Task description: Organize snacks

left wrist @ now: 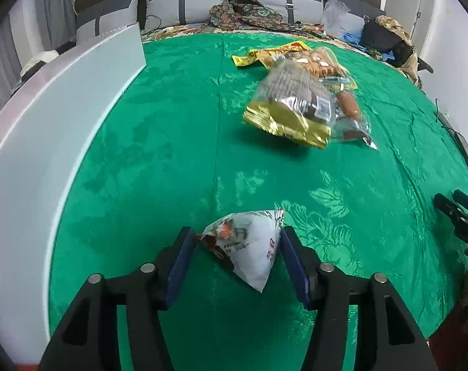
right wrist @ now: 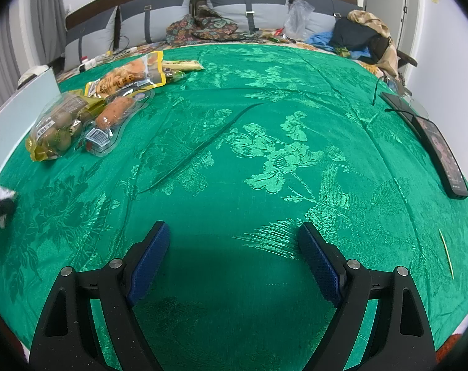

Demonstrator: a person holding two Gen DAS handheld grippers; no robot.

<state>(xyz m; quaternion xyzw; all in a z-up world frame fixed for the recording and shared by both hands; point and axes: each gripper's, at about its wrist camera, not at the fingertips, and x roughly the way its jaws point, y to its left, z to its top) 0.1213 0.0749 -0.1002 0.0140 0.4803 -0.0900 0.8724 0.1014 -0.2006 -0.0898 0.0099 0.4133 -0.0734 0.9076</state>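
Note:
A small white snack packet (left wrist: 249,247) with red print sits between the blue pads of my left gripper (left wrist: 237,232), and both pads press on its ends, just above the green cloth (left wrist: 172,154). Farther off lies a pile of snacks: a gold bag (left wrist: 289,114), a yellow bag (left wrist: 295,58) and a sausage packet (left wrist: 348,103). The right wrist view shows the same pile at the left: the gold bag (right wrist: 54,123), the sausage packet (right wrist: 113,114) and the yellow bag (right wrist: 128,77). My right gripper (right wrist: 234,226) stands open over bare cloth with nothing between its pads.
A white box wall (left wrist: 48,123) runs along the left side of the cloth. A dark phone (right wrist: 441,151) and a cable lie at the right edge, with a thin stick (right wrist: 445,253) nearer. Pillows and clothes crowd the back.

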